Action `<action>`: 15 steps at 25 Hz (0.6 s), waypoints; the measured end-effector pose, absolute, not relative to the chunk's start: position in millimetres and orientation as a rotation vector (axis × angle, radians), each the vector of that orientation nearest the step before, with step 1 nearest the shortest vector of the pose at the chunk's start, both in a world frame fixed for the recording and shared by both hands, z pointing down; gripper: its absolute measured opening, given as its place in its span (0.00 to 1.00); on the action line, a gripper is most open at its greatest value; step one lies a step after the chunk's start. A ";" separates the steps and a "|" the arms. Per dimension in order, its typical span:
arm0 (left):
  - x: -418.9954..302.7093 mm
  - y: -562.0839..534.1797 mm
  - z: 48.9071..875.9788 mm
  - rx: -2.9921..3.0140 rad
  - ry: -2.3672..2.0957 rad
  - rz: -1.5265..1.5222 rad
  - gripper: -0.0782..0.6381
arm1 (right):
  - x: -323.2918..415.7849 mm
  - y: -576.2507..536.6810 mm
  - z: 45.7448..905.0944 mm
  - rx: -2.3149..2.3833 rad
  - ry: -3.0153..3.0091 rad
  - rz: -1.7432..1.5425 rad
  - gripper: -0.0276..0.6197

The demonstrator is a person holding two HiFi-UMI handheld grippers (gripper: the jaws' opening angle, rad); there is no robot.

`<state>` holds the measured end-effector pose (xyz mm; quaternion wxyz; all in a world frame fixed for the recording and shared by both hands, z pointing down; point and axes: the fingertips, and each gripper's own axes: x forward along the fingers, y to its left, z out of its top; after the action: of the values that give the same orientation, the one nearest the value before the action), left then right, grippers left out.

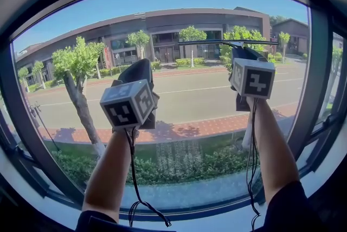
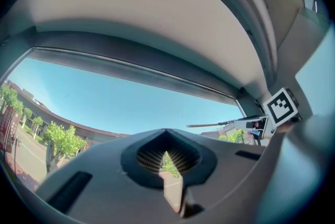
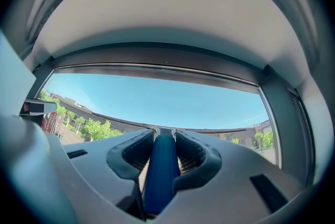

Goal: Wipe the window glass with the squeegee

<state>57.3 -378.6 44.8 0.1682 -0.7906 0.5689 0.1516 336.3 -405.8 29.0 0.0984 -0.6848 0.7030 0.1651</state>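
Observation:
The window glass (image 1: pixel 179 8) fills the head view, with a street and a building outside. The squeegee (image 1: pixel 227 42) has its thin dark blade lying level against the upper right of the pane. Its blue handle (image 3: pixel 161 173) runs between the pads of my right gripper (image 3: pixel 162 149), which is shut on it. In the head view my right gripper (image 1: pixel 241 53) sits just under the blade. My left gripper (image 1: pixel 142 68) is raised to the left of it, close to the glass. My left gripper (image 2: pixel 166 165) is shut with nothing in it. The squeegee (image 2: pixel 220 124) shows at the right of the left gripper view.
A dark window frame (image 1: pixel 320 79) bounds the pane at right, with a narrower pane beyond it. The lower frame rail (image 1: pixel 179 213) runs below my arms. A white ceiling (image 2: pixel 157 13) and the dark top frame rail (image 3: pixel 157 60) lie above the glass.

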 end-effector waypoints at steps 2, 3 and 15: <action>60.1 -377.3 51.3 -2.256 1.608 0.429 0.11 | 337.2 -405.6 35.6 -2.027 2.085 0.470 0.25; 61.6 -376.9 54.9 -2.258 1.606 0.423 0.11 | 337.7 -405.5 38.9 -2.029 2.085 0.463 0.25; 64.0 -379.7 86.7 -2.301 1.625 0.379 0.11 | 335.6 -405.2 69.7 -2.047 2.093 0.488 0.24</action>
<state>64.0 -379.7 86.7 0.1492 -0.8005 0.5653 0.1319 335.6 -405.2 69.7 0.0869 -0.6872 0.7025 0.1638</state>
